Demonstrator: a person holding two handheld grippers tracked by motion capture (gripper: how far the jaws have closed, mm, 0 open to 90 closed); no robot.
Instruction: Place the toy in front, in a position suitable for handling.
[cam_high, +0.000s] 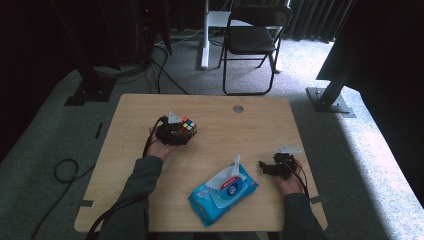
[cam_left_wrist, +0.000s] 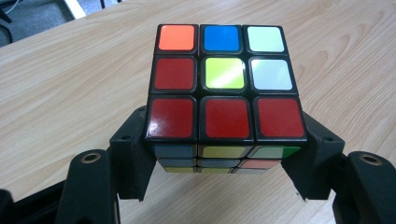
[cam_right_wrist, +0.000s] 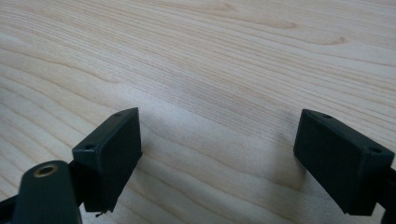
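Left tongs (cam_left_wrist: 224, 158) hiding cube's (cam_left_wrist: 223, 79) sides

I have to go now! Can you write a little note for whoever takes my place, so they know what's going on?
Left gripper: shut on the puzzle cube, over the table's left part.
Right gripper: open, nothing between its jaws, low over bare wood beside the blue wipes pack.
Done: cube gripped.
Left: probably setting the cube down wherever it belongs; the wipes pack lies untouched near the front edge.

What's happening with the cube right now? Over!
Left hand-held gripper shut on cube, at table. Right hand-held gripper open, nothing between its jaws. Wipes pack lies between the hands, apart from the cube.
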